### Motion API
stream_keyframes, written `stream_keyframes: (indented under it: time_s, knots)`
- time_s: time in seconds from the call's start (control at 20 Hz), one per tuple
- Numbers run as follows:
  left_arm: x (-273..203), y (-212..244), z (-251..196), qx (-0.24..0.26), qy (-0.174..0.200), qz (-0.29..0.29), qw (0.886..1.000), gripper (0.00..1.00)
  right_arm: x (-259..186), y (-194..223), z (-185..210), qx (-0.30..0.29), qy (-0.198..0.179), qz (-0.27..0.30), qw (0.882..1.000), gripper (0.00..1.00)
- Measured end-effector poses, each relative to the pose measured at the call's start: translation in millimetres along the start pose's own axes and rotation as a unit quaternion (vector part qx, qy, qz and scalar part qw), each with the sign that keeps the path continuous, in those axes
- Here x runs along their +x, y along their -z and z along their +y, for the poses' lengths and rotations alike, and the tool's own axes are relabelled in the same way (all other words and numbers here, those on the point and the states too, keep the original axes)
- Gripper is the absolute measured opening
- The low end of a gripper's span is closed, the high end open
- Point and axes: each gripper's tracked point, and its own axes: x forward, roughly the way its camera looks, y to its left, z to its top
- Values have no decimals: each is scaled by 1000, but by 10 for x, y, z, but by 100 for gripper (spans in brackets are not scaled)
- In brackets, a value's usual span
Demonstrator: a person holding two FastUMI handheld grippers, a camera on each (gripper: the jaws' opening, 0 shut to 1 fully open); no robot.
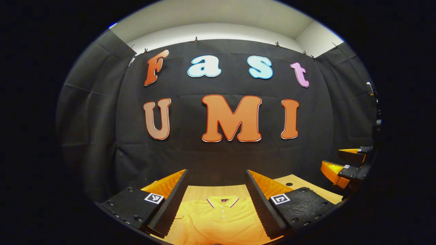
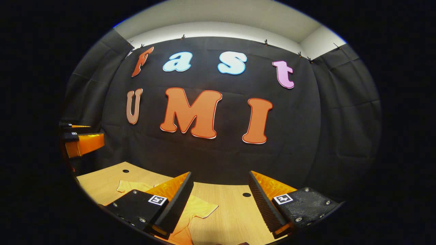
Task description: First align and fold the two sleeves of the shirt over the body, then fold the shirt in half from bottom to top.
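Yellow polo shirt point(image 1: 221, 217), lying flat and unfolded on wooden table point(image 2: 224, 204). Collar with dark trim, buttoned placket, facing up, collar toward the far wall. One short sleeve point(image 2: 201, 207) spread out sideways on the wood.

left gripper view: above shirt point(image 1: 219, 217) collar, facing wall | right gripper view: further right (same table point(image 2: 224, 200))

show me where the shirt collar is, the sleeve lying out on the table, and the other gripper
shirt collar point(image 1: 223, 201), left gripper view, on the placket.
sleeve point(image 2: 203, 208), right gripper view, near its cuff.
right gripper point(image 1: 347, 162), left gripper view, between its fingertips.
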Motion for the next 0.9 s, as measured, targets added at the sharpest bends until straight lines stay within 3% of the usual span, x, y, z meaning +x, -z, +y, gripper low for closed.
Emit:
stream_keyframes:
  time_s: [0.45, 0.7, 0.9]
  knots:
    - [-252, -78, 429, 13, -47, -11, 999, 98, 386, 491, 278, -3, -34, 70, 997, 98]
    - [-346, -39, 738, 21, -47, -10, 999, 98, 607, 817, 421, -7, -25, 127, 992, 98]
    - [-375, 13, 957, 16, -30, -8, 999, 98, 758, 1116, 479, 24, -12, 200, 979, 98]
